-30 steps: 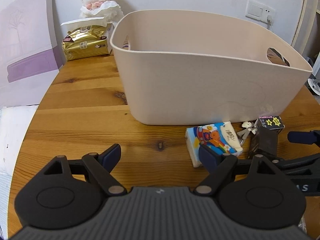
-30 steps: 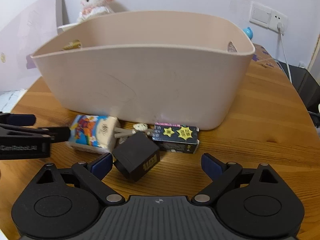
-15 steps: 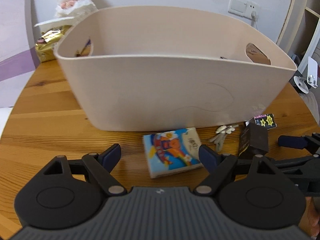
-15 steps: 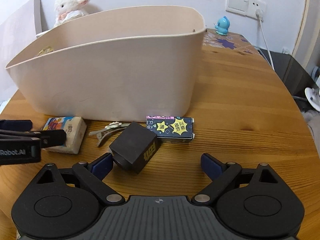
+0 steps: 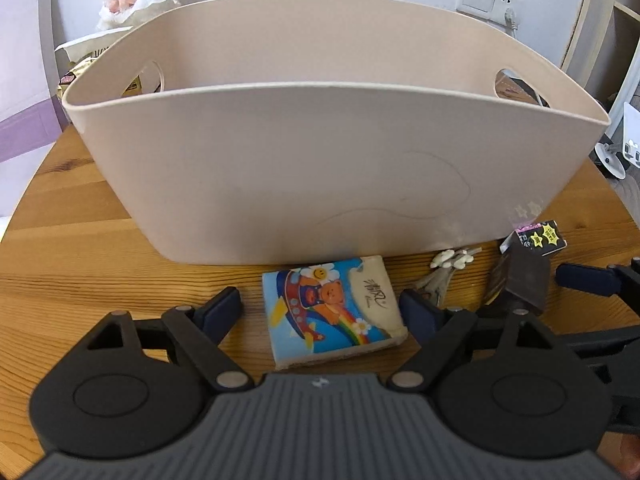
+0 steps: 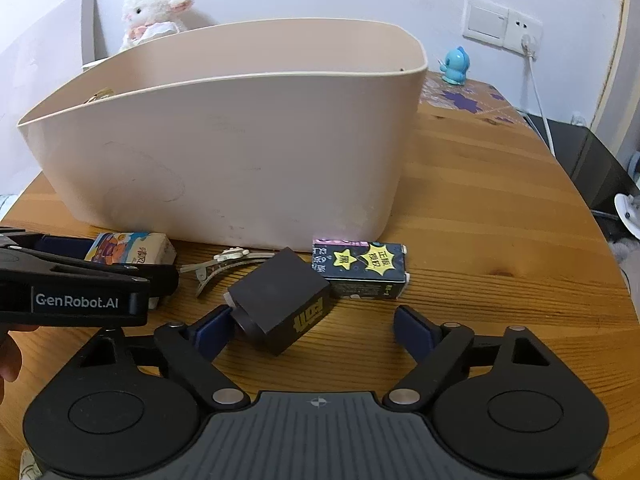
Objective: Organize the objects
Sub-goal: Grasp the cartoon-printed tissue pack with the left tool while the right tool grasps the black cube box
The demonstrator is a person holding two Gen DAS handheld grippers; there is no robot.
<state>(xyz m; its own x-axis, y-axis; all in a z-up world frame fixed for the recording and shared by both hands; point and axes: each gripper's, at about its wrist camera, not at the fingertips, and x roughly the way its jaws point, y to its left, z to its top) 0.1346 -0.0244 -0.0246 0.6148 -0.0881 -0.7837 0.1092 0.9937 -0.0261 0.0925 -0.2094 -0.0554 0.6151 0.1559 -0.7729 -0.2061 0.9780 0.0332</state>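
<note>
The left gripper (image 5: 320,312) is spread wide just above the wooden table (image 5: 80,264), and the cartoon-printed tissue pack (image 5: 334,312) lies flat between its two fingers, touching neither. Just past its right finger lies a metal hair clip (image 5: 446,270). Beyond the pack, straight ahead, stands the beige basket (image 5: 320,168), close behind it.

The right gripper (image 6: 314,326) is also spread wide. A dark grey box (image 6: 280,298) sits tilted between its fingers, resting against the left fingertip (image 6: 212,330) and well clear of the right one. Directly ahead of it, near the basket wall, lies a black carton with yellow stars (image 6: 362,268). A plush lamb (image 6: 154,10) sits beyond the basket.
</note>
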